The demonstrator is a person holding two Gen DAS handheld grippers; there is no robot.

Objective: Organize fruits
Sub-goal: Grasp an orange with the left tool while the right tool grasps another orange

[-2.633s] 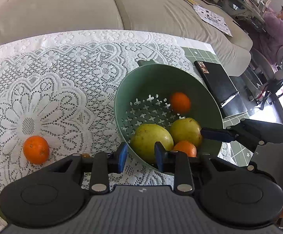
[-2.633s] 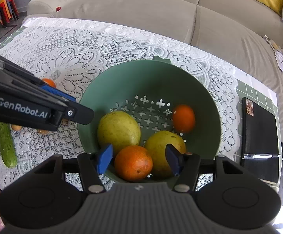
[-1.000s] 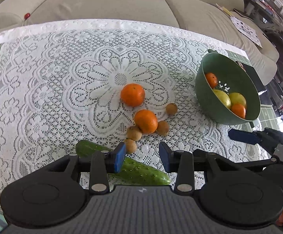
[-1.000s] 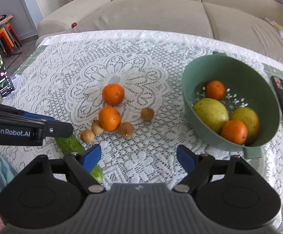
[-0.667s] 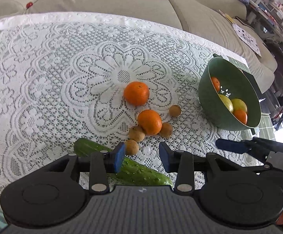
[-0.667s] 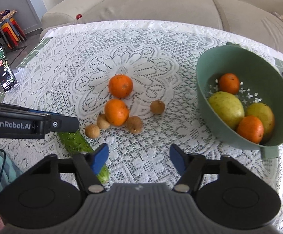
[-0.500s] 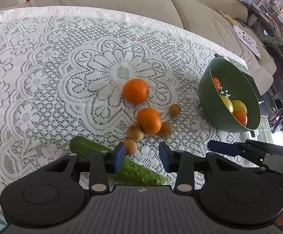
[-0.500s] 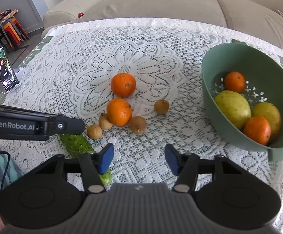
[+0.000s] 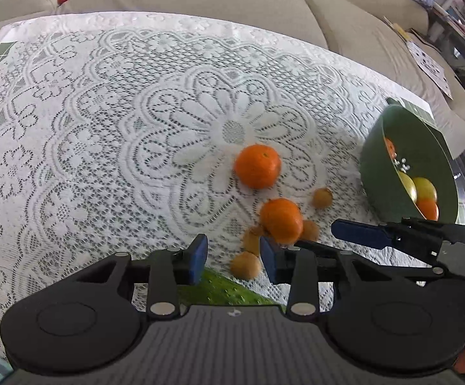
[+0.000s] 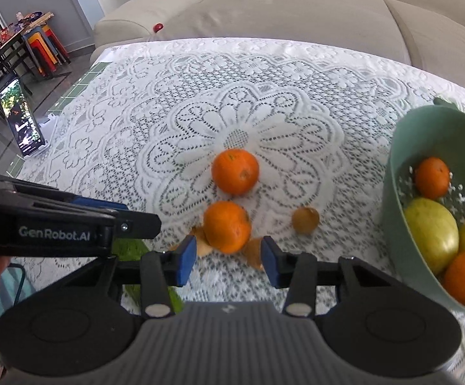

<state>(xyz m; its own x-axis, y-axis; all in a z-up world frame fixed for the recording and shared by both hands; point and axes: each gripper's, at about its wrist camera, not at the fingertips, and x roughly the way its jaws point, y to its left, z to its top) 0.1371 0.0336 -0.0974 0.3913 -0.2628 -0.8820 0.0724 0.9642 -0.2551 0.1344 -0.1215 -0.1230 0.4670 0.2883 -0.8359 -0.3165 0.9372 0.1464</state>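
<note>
Beside bowl (image 10: 393, 192) rim — bare lace, both grippers' fingers closing, nothing pinched.

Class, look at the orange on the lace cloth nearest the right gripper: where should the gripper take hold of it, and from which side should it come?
Grip the nearer orange across its widest middle, coming down from above. It is round, so any pair of opposite sides would probably serve, but small brown fruits crowd its base on both sides, so the pads should clear those. The right gripper, its jaws closing with nothing between them, already hangs in front of the orange.
</note>
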